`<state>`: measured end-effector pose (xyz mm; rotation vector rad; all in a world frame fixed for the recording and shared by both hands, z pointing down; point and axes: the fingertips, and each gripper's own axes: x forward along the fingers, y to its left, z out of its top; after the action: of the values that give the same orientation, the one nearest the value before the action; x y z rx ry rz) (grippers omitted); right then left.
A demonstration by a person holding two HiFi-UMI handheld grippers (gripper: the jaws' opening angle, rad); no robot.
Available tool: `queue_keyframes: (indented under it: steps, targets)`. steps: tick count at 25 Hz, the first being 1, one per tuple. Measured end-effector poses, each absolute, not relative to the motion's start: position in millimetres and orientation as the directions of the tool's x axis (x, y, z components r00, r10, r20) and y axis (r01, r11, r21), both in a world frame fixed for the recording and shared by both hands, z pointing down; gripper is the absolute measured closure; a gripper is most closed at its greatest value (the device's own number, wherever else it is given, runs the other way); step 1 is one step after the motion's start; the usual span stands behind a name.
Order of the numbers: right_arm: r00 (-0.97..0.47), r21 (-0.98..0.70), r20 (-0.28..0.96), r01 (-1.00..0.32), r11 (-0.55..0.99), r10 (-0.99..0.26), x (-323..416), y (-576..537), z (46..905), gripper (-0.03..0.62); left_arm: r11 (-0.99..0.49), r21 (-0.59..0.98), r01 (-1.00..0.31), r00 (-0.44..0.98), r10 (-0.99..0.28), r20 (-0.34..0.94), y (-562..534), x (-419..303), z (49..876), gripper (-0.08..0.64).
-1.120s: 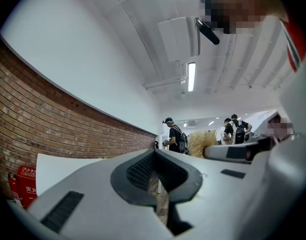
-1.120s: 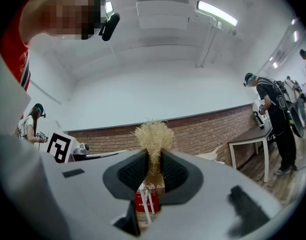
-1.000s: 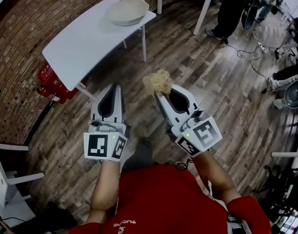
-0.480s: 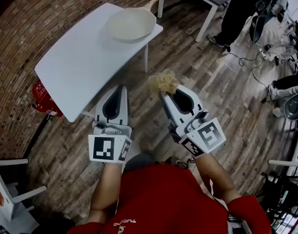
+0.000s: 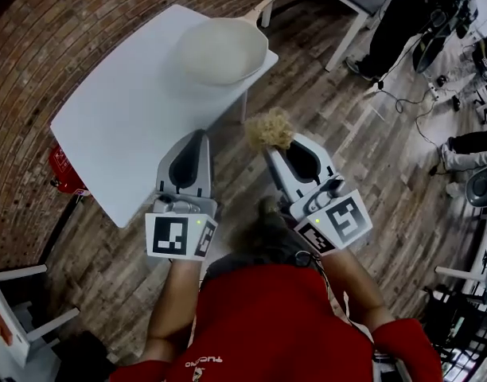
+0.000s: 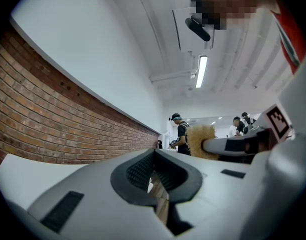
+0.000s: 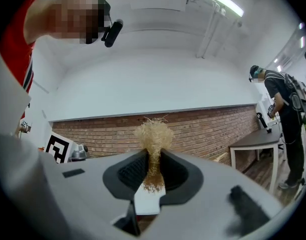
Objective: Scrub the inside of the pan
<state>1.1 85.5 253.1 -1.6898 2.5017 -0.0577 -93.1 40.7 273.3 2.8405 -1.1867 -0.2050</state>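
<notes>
1. The pan (image 5: 222,50) – cream-coloured and round – sits upright at the far right corner of the white surface (image 5: 124,102). Its handle reaches out past that corner.
2. The right hand-held gripper (image 5: 270,145) has its jaws closed on a tan, fibrous scrubber (image 5: 269,128). In the right gripper view the tuft (image 7: 153,133) is pinched between the dark pads and frays out above them.
3. The left hand-held gripper (image 5: 199,137) carries nothing. In its own view the jaws (image 6: 154,155) meet at the tips, with only a slit behind them showing the floor.
4. Both hand-held grippers are held side by side over the wooden floor (image 5: 355,142), well apart from the pan. In the head view the left one's tip lies at the surface's near edge.
5. A brick wall (image 5: 37,46) runs along the surface's left side – a person in dark clothes (image 7: 288,109) stands by another table.
</notes>
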Motion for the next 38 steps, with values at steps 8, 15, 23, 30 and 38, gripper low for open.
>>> queue_keyframes:
  steps: [8,15,23,30,38]
  targets:
    - [-0.453,-0.093,-0.078,-0.884,0.458,-0.888,21.7,9.5,271.8,0.517,-0.657,0.091,-0.748,0.651,-0.754,-0.090,-31.3,-67.9,283.8,0.545]
    - [-0.528,-0.072,-0.063,-0.844,0.532,-0.847,54.7,-62.6,276.5,0.517,-0.590,0.087,-0.802,0.587,-0.807,-0.067,-98.4,-34.0,290.2,0.545]
    - [-0.645,-0.083,-0.048,-0.758,0.647,-0.762,97.3,-137.0,277.9,0.517,-0.486,0.075,-0.871,0.483,-0.874,-0.058,-163.0,14.8,291.2,0.545]
    - [-0.701,-0.059,-0.043,-0.710,0.702,-0.712,107.5,-187.1,274.1,0.517,-0.408,0.083,-0.909,0.407,-0.913,-0.030,-198.9,22.5,297.4,0.545]
    - [-0.720,-0.042,-0.016,-0.693,0.720,-0.694,95.0,-234.6,276.5,0.517,-0.366,0.055,-0.929,0.365,-0.930,-0.035,-234.0,12.9,297.7,0.545]
